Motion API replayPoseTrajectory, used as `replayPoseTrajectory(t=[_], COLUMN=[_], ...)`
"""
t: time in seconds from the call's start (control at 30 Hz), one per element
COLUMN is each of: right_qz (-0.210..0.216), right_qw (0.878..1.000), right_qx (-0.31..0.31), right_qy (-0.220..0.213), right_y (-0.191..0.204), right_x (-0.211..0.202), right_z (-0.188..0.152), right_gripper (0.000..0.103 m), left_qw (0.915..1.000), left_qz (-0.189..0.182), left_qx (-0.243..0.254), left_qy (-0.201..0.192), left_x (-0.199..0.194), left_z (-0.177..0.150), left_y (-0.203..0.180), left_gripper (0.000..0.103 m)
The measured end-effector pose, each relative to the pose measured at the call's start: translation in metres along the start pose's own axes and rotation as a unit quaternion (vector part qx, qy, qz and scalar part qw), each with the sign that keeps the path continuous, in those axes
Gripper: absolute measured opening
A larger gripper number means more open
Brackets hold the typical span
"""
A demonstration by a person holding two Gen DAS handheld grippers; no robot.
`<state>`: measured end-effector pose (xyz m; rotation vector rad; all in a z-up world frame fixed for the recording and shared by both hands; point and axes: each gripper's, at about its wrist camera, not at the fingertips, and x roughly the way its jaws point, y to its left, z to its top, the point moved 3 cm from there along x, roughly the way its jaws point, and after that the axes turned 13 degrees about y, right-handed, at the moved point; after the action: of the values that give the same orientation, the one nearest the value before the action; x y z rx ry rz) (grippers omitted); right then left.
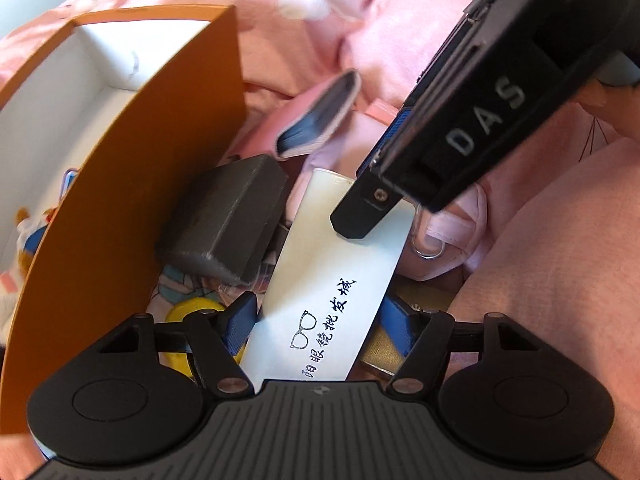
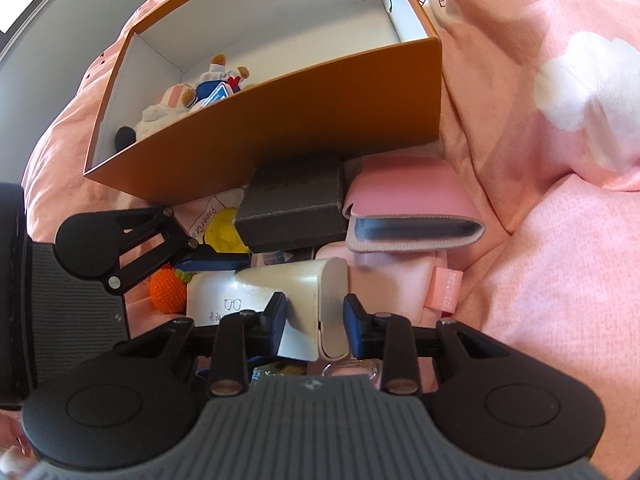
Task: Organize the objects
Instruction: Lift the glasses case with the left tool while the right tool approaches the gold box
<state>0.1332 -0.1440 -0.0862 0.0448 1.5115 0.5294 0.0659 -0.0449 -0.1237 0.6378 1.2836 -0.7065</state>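
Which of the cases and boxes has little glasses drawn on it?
The white glasses case, the long one between both grippers' fingers. It has a glasses drawing and dark writing. The dark grey box and pink wallet show none.

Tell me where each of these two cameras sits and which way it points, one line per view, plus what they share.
Left wrist: sits on the left gripper, looking along its fingers at the white glasses case lying between them; the right gripper's body crosses the upper right.
Right wrist: sits on the right gripper, looking toward the orange box, its fingers straddling the case's end; the left gripper shows at left.
Shared: case, box, dark grey box, pink wallet, pink bedding.
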Motion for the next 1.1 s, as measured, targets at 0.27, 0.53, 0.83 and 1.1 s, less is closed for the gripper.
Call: replayPoseTrajectory(t=[0.27, 0.53, 0.83, 1.1], right_qz=[0.019, 0.054, 0.037, 0.026], right_qw=[0.999, 0.997, 0.998, 0.998], right_qx=[0.005, 0.008, 0.006, -0.052], right_qy=[-0.032, -0.05, -0.055, -0.019], right_y=[0.0, 0.003, 0.002, 0.018], right_x=[-0.02, -0.037, -0.042, -0.02], right_z=[-0.001, -0.002, -0.004, -0.005], right_gripper=[0.035, 0.035, 0.035, 0.035], left_qw=[0.998, 0.996, 0.9884, 0.9746], left_qz=[0.025, 0.041, 0.047, 0.053], left_qx=[-0.046, -0.063, -0.124, -0.189], left_qy=[-0.036, -0.047, -0.074, -0.107], left_x=[-0.015, -0.03, -0.05, -0.068], left_z=[-0.016, -0.024, -0.034, -0.035], left_y=[-0.008, -0.015, 0.003, 0.023], left_gripper=[0.076, 0.072, 0.069, 0.058])
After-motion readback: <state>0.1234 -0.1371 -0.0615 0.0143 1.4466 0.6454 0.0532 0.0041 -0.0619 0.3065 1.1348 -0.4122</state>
